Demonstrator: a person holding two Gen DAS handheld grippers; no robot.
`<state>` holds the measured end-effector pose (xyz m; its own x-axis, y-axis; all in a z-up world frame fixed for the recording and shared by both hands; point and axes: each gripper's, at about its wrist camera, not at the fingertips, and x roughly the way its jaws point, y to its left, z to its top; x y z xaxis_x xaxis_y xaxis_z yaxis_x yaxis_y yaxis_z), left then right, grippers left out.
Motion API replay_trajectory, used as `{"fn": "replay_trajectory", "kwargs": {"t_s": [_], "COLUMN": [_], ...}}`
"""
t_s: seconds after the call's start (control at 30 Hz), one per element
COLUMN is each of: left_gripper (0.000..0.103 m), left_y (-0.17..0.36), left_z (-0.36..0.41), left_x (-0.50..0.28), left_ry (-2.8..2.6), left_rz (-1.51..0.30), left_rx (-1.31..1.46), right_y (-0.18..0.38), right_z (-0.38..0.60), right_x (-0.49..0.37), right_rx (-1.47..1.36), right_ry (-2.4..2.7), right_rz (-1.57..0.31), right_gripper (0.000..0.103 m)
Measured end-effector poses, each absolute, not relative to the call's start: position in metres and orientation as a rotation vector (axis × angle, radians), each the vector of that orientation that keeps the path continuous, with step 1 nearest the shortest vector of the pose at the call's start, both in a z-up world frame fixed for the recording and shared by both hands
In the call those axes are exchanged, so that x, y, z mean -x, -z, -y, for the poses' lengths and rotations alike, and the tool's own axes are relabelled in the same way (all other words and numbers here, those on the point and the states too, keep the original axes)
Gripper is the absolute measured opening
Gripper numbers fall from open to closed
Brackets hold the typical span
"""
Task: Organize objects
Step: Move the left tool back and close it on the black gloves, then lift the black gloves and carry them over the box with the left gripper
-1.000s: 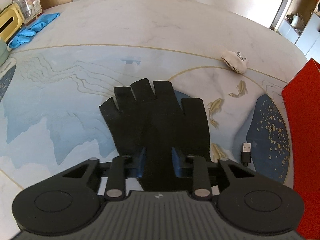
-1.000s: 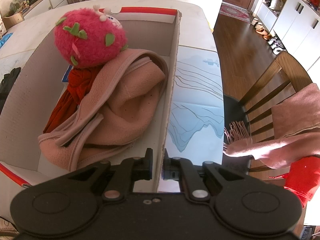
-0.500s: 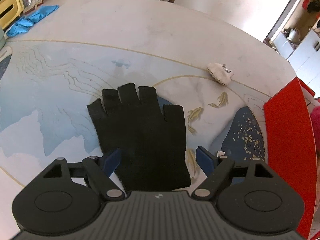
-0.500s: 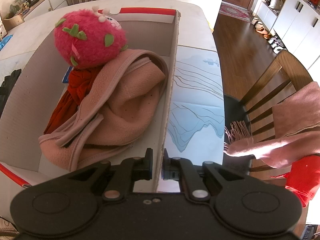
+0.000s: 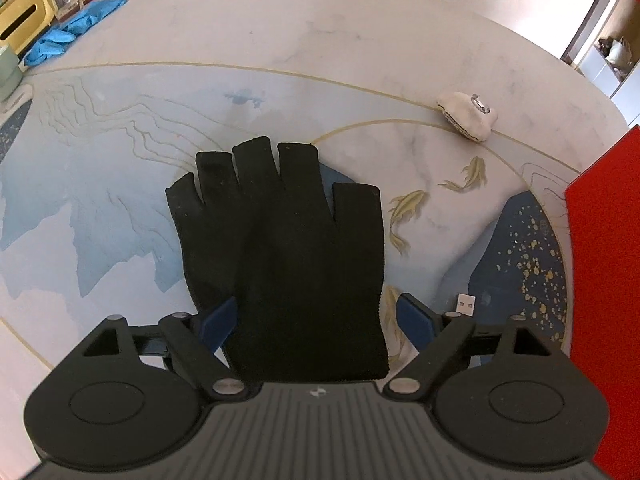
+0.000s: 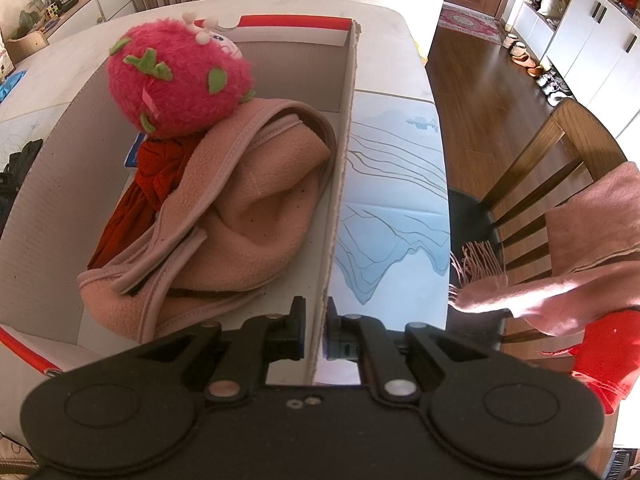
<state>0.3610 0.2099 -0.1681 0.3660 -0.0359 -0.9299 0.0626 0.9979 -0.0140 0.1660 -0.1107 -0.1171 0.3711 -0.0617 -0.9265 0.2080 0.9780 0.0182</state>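
- The left gripper (image 5: 316,318) hangs over the cuff end of a black fingerless glove (image 5: 280,256); its jaws are opening, the blue pads (image 5: 219,320) stand wide on each side of the cuff and do not press it.
- The glove lies flat on the table (image 5: 280,40) (a marble top with a printed mat of blue mountains and gold fish), with its short fingers pointing away from the camera.
- Near the right pad a USB plug (image 5: 466,303) lies on the mat, just beside the gripper and apart from the glove.
- Farther off, to the right, a small cream-coloured object (image 5: 467,116) with a metal ring on top rests on the gold line of the mat.
- At the far left edge lie blue disposable gloves (image 5: 72,36), next to a yellow box (image 5: 26,20).
- The red outer wall of the cardboard box (image 5: 608,280) closes the right side of the left wrist view.
- The right gripper (image 6: 314,330) is clamped together on the right wall of the cardboard box (image 6: 340,184), one finger inside and one outside.
- Inside the box lie a pink fleece garment (image 6: 240,220), a dark red cloth (image 6: 136,200) partly under it, and a pink strawberry-like plush toy (image 6: 180,80) on top at the far end.
- Right of the table stands a wooden chair (image 6: 532,168) with a pink fringed scarf (image 6: 560,272) over its back (a red cloth (image 6: 604,352) hangs below it).
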Motion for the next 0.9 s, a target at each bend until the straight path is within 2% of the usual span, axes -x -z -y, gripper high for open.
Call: {"fn": "replay_trajectory", "kwargs": {"t_s": [0.27,0.37,0.4,0.47,0.53,0.63,0.7,0.9], "left_gripper": [0.086,0.081,0.076,0.061,0.036,0.018,0.012,0.012], "left_y": [0.171,0.170,0.170,0.168,0.165,0.163,0.161,0.139], "left_z": [-0.208,-0.208,-0.209,-0.211,-0.215,-0.222,-0.227,-0.225], "left_x": [-0.360,-0.356,-0.355,-0.353,-0.350,-0.350,-0.349,-0.338], "left_ry": [0.043,0.048,0.053,0.060,0.059,0.067,0.080,0.156], "left_rz": [-1.172,-1.158,-1.153,-1.137,-1.119,-1.114,-1.112,-1.038], "left_rx": [-0.072,-0.090,-0.092,-0.104,-0.108,-0.096,-0.080,-0.120], "right_y": [0.118,0.118,0.118,0.118,0.118,0.119,0.119,0.119], "right_z": [0.111,0.111,0.111,0.111,0.111,0.111,0.111,0.111], "right_x": [-0.166,-0.166,-0.166,-0.166,-0.166,-0.166,-0.166,-0.166], "right_rx": [-0.142,-0.142,-0.141,-0.141,-0.141,-0.137,-0.137,-0.138], "right_ry": [0.174,0.174,0.174,0.174,0.174,0.174,0.174,0.175], "right_rz": [-1.179,-1.179,-1.179,-1.179,-1.180,-1.180,-1.180,-1.179], "right_gripper": [0.007,0.007,0.007,0.007,0.007,0.007,0.007,0.007]}}
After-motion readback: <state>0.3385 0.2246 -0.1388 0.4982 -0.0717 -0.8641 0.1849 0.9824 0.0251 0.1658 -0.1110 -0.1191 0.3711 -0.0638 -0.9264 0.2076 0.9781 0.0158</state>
